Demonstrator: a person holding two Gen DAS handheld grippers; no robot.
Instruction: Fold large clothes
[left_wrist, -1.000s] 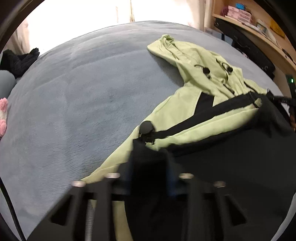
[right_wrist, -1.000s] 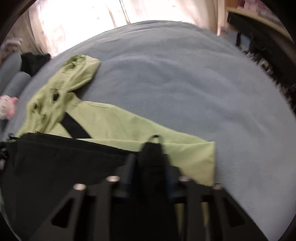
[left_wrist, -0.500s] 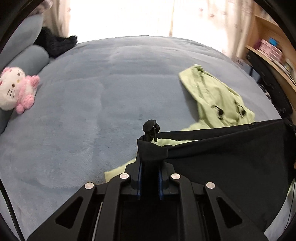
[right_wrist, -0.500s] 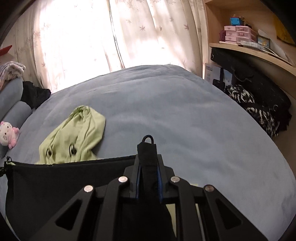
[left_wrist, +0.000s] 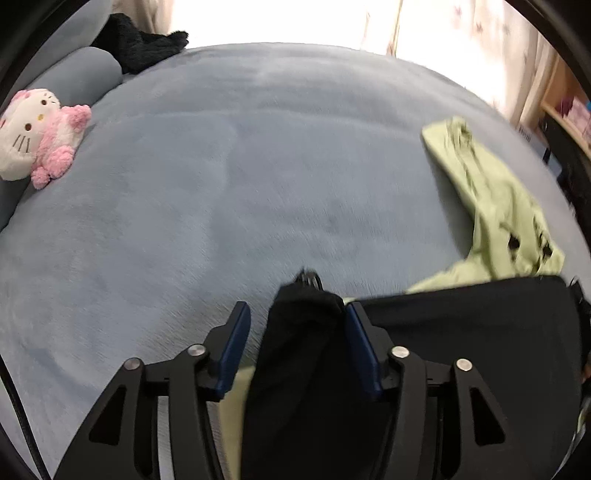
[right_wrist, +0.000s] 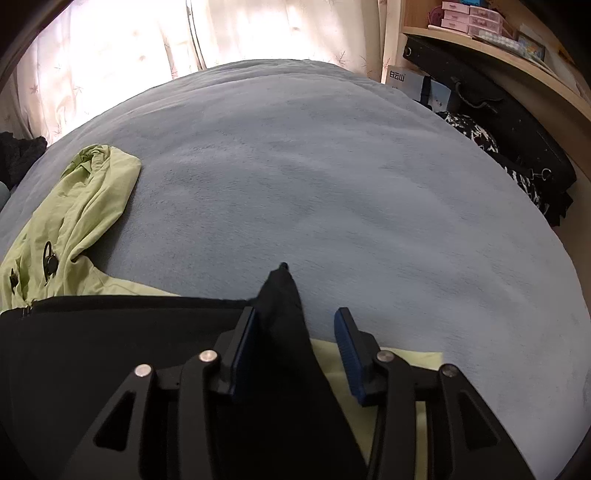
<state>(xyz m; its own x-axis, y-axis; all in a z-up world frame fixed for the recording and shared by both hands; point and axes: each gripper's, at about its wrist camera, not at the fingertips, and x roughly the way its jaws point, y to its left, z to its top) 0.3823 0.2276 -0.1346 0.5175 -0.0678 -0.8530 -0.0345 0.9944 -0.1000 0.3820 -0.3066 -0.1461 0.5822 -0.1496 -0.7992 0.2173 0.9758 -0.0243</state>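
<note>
**Both grippers let go of the jacket hem**

Looking along the left gripper (left_wrist: 295, 317), its blue-padded jaws are spread wide, with a bunched corner of the black fabric panel (left_wrist: 461, 332) sitting loose between them. Same deal on the right gripper (right_wrist: 295, 325): jaws released, a pointed black corner poking up between the pads, touching the left pad only.

The light green hooded jacket (right_wrist: 74, 206) lies on the grey-blue fleece bed cover (right_wrist: 332, 184), black panel folded over its lower part, hood stretched out toward the curtains (right_wrist: 129, 55). A pink and white plush cat toy (left_wrist: 37, 136) leans on a grey pillow (left_wrist: 81, 74) at the bed's far left.
</note>
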